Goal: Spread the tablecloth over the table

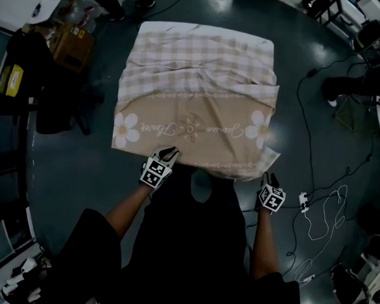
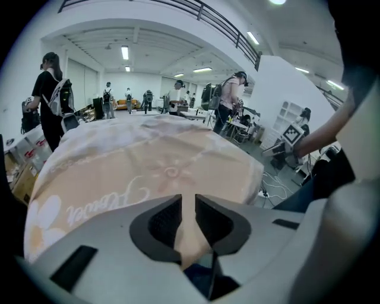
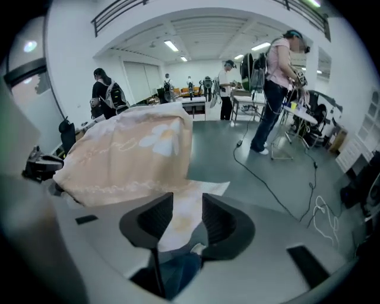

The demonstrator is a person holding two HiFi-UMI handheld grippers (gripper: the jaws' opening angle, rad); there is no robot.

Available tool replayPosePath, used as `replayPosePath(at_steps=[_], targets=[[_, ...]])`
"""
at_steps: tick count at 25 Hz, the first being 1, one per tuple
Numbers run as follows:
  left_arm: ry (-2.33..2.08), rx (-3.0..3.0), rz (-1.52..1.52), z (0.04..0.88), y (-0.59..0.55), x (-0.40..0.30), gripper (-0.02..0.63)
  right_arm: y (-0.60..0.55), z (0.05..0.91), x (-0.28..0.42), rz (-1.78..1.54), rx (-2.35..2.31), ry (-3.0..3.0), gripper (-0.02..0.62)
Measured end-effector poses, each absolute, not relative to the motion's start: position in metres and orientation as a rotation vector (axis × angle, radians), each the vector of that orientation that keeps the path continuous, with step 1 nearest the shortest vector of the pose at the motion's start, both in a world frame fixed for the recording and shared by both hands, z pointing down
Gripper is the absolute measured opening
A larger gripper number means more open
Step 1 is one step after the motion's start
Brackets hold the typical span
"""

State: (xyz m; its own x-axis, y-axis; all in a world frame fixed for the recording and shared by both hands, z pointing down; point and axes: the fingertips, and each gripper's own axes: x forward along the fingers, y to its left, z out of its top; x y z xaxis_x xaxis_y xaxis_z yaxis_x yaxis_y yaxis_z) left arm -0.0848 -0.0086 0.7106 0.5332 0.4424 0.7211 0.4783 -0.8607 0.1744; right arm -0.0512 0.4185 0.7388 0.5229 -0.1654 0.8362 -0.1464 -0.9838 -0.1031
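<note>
Tablecloth (image 1: pixel 198 117): spread over the tabletop and hiding all of it. The checked half lies on the far side. The tan half, printed with white daisies and a line of script, lies on the near side, and a rumpled ridge runs across where the two meet. Left tool (image 1: pixel 167 154): at the near hem, left of centre, its jaws drawn narrow with a fold of the tan cloth pinched between them. Right tool (image 1: pixel 269 180): at the near right corner, its jaws set wider, with the pale corner flap (image 3: pixel 205 189) running between them and held out clear of the floor. Marker cubes (image 1: pixel 154 173) (image 1: pixel 271 198): one on each tool, above the wearer's bare forearms. Floor (image 1: pixel 81 168): dark grey, glossy, open on all sides of the covered tabletop. White cables (image 1: pixel 326 216): looped on the floor near the right tool, beside a small power strip (image 1: pixel 304 200). A black cable (image 1: pixel 300 103) trails further off on the right. Cardboard box (image 1: pixel 71 46): on the floor off the far left corner, well apart from the cloth, contents not discernible. White cubby shelf (image 2: pixel 291 113): against a wall on the right, contents too small to tell. People (image 2: pixel 50 95) (image 3: pixel 279 89): standing about the room, none next to the cloth.
</note>
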Motion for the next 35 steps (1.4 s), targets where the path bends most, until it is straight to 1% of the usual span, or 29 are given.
replayPosePath(at_steps=[8, 12, 15, 19, 22, 24, 27, 30, 32, 35], targets=[[-0.89, -2.675, -1.26, 0.714, 0.156, -0.072, 0.075, 0.44, 0.794, -0.049, -1.391, -2.274, 0.281, 0.229], [-0.863, -2.679, -1.282, 0.71, 0.195, -0.068, 0.075, 0.44, 0.807, -0.038, -1.356, -2.16, 0.303, 0.23], [-0.844, -2.694, -1.275, 0.709, 0.205, -0.067, 0.075, 0.441, 0.806, -0.032, -1.369, -2.197, 0.336, 0.23], [-0.739, -2.7, -1.322, 0.712, 0.182, -0.068, 0.078, 0.414, 0.751, -0.002, -1.26, -2.49, 0.566, 0.229], [-0.647, -2.704, -1.354, 0.716, 0.147, -0.068, 0.08, 0.351, 0.705, 0.011, -1.151, -2.637, 0.942, 0.217], [-0.592, -2.715, -1.36, 0.718, 0.123, -0.065, 0.081, 0.303, 0.694, 0.01, -1.145, -2.662, 1.174, 0.216], [-0.525, -2.744, -1.359, 0.724, 0.09, -0.058, 0.087, 0.251, 0.71, 0.002, -1.269, -2.616, 1.354, 0.218], [-0.519, -2.759, -1.395, 0.742, 0.06, -0.057, 0.091, 0.237, 0.745, -0.008, -1.471, -2.625, 1.32, 0.218], [-0.57, -2.758, -1.446, 0.755, 0.047, -0.062, 0.101, 0.241, 0.753, -0.011, -1.531, -2.691, 1.256, 0.189], [-0.752, -2.723, -1.476, 0.758, 0.037, -0.065, 0.101, 0.237, 0.747, -0.009, -1.614, -2.73, 1.189, 0.192]])
